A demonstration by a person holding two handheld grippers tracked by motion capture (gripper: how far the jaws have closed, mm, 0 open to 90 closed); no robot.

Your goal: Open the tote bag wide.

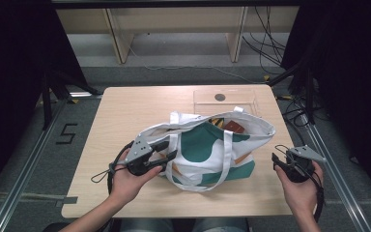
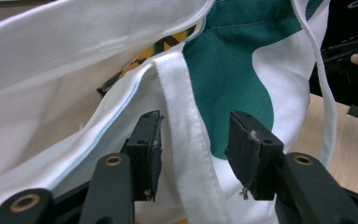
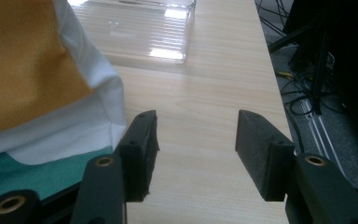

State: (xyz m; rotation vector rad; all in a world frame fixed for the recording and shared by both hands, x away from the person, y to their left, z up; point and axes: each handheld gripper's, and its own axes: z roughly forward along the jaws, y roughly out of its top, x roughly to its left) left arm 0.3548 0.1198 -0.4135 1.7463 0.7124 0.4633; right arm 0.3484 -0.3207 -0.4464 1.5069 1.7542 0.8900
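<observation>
Here a tote bag (image 1: 207, 150) lies open on the tabletop (image 1: 125, 111), and its white strap (image 2: 186, 140) is framed between the left gripper's (image 1: 166, 153) half-open fingers, not yet pinched. A grasp seems in hand; closing on the strap is called for next. The right gripper (image 1: 276, 162) is held apart, fingers open and empty.
</observation>
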